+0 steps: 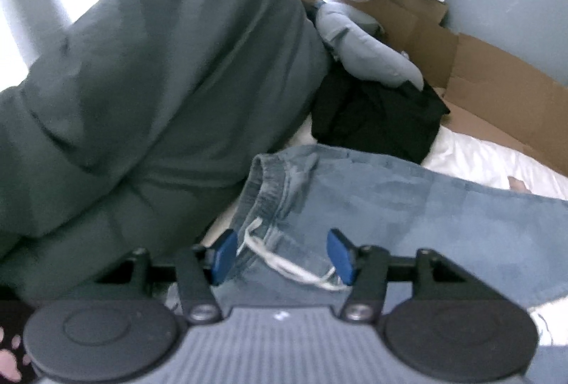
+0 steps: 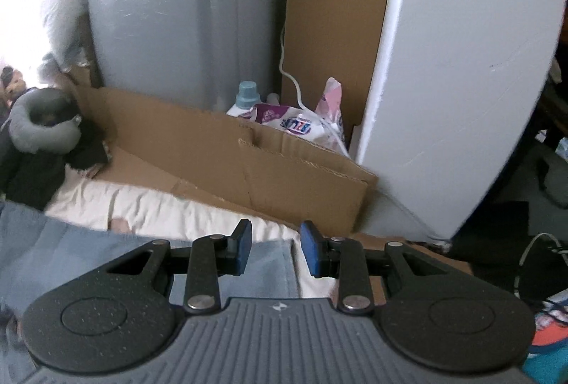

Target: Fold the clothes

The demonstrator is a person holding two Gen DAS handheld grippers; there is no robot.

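Observation:
Light blue jeans (image 1: 372, 206) lie spread on a white bed sheet (image 1: 479, 156). Their waistband and white drawstring (image 1: 284, 263) sit right between the blue pads of my left gripper (image 1: 282, 254), which is open just above them. In the right wrist view the leg end of the jeans (image 2: 71, 252) lies under my right gripper (image 2: 275, 247), which is open with nothing between its pads, over the hem edge and the sheet (image 2: 149, 210).
A big dark green duvet (image 1: 152, 92) is piled on the left. A black garment (image 1: 376, 121) and a grey neck pillow (image 1: 358, 46) lie behind the jeans. Flattened cardboard (image 2: 227, 156) leans along the wall, with a detergent bottle (image 2: 245, 99) and a white panel (image 2: 461, 64) beyond.

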